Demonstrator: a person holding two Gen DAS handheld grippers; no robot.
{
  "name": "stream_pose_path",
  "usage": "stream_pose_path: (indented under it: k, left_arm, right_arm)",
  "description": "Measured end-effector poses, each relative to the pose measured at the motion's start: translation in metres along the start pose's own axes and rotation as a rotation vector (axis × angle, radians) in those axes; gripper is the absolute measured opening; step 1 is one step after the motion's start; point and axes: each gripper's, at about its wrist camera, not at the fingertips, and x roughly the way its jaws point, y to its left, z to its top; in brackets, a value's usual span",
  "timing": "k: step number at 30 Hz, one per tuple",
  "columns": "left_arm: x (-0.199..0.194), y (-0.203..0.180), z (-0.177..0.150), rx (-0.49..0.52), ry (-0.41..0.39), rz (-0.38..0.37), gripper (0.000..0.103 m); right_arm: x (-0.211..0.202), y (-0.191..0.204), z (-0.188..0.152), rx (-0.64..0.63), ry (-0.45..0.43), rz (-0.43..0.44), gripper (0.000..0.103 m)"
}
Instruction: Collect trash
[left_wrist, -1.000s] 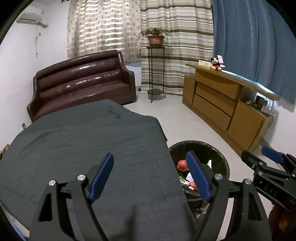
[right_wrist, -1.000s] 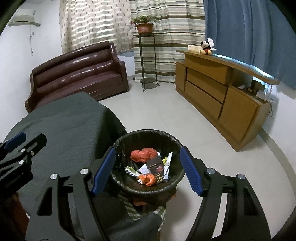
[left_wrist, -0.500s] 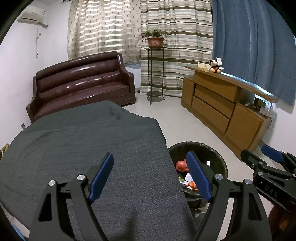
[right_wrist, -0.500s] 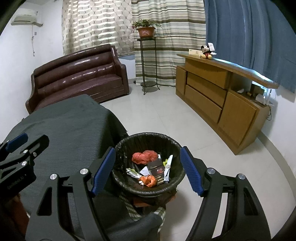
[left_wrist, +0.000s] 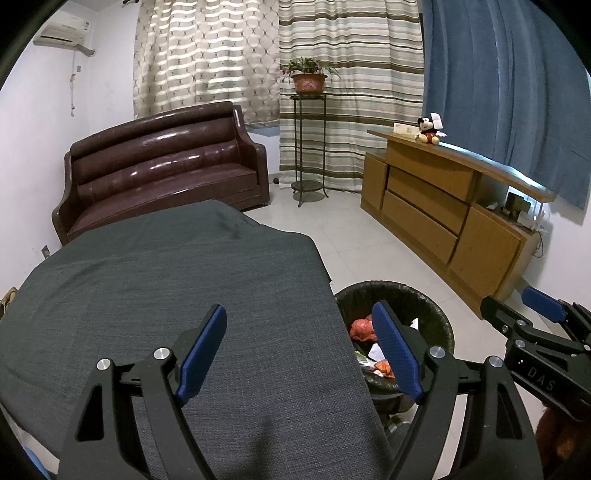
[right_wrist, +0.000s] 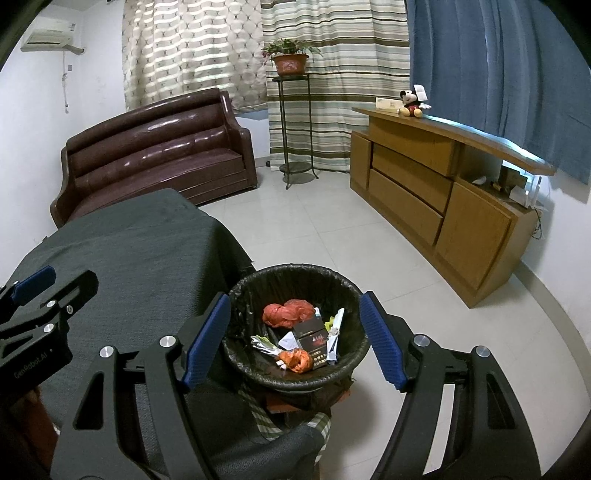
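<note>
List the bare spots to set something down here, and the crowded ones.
Free: the grey-covered table, bare from sofa side to bin edge; floor tiles between bin and cabinet. Crowded: the bin, full of trash.

L gripper, black plastic frame w/ blue ribbed pads: jaws wide apart, nothing betw them, angled downward. R gripper, same black frame w/ blue pads: jaws also spread wide, empty, tilted down at about the same angle. The two sit side by side, each visible at the edge of the other's view, apart, not touching.
</note>
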Motion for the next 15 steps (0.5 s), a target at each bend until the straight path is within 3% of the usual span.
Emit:
stream_pose_path:
  k: [15]
  left_arm:
    - [-0.0003, -0.0031, -0.0021, 0.002, 0.005, -0.003, 0.078]
  right_arm:
    - [0.0001, -0.0011, -0.0001, 0.0, 0.0, 0.0, 0.071]
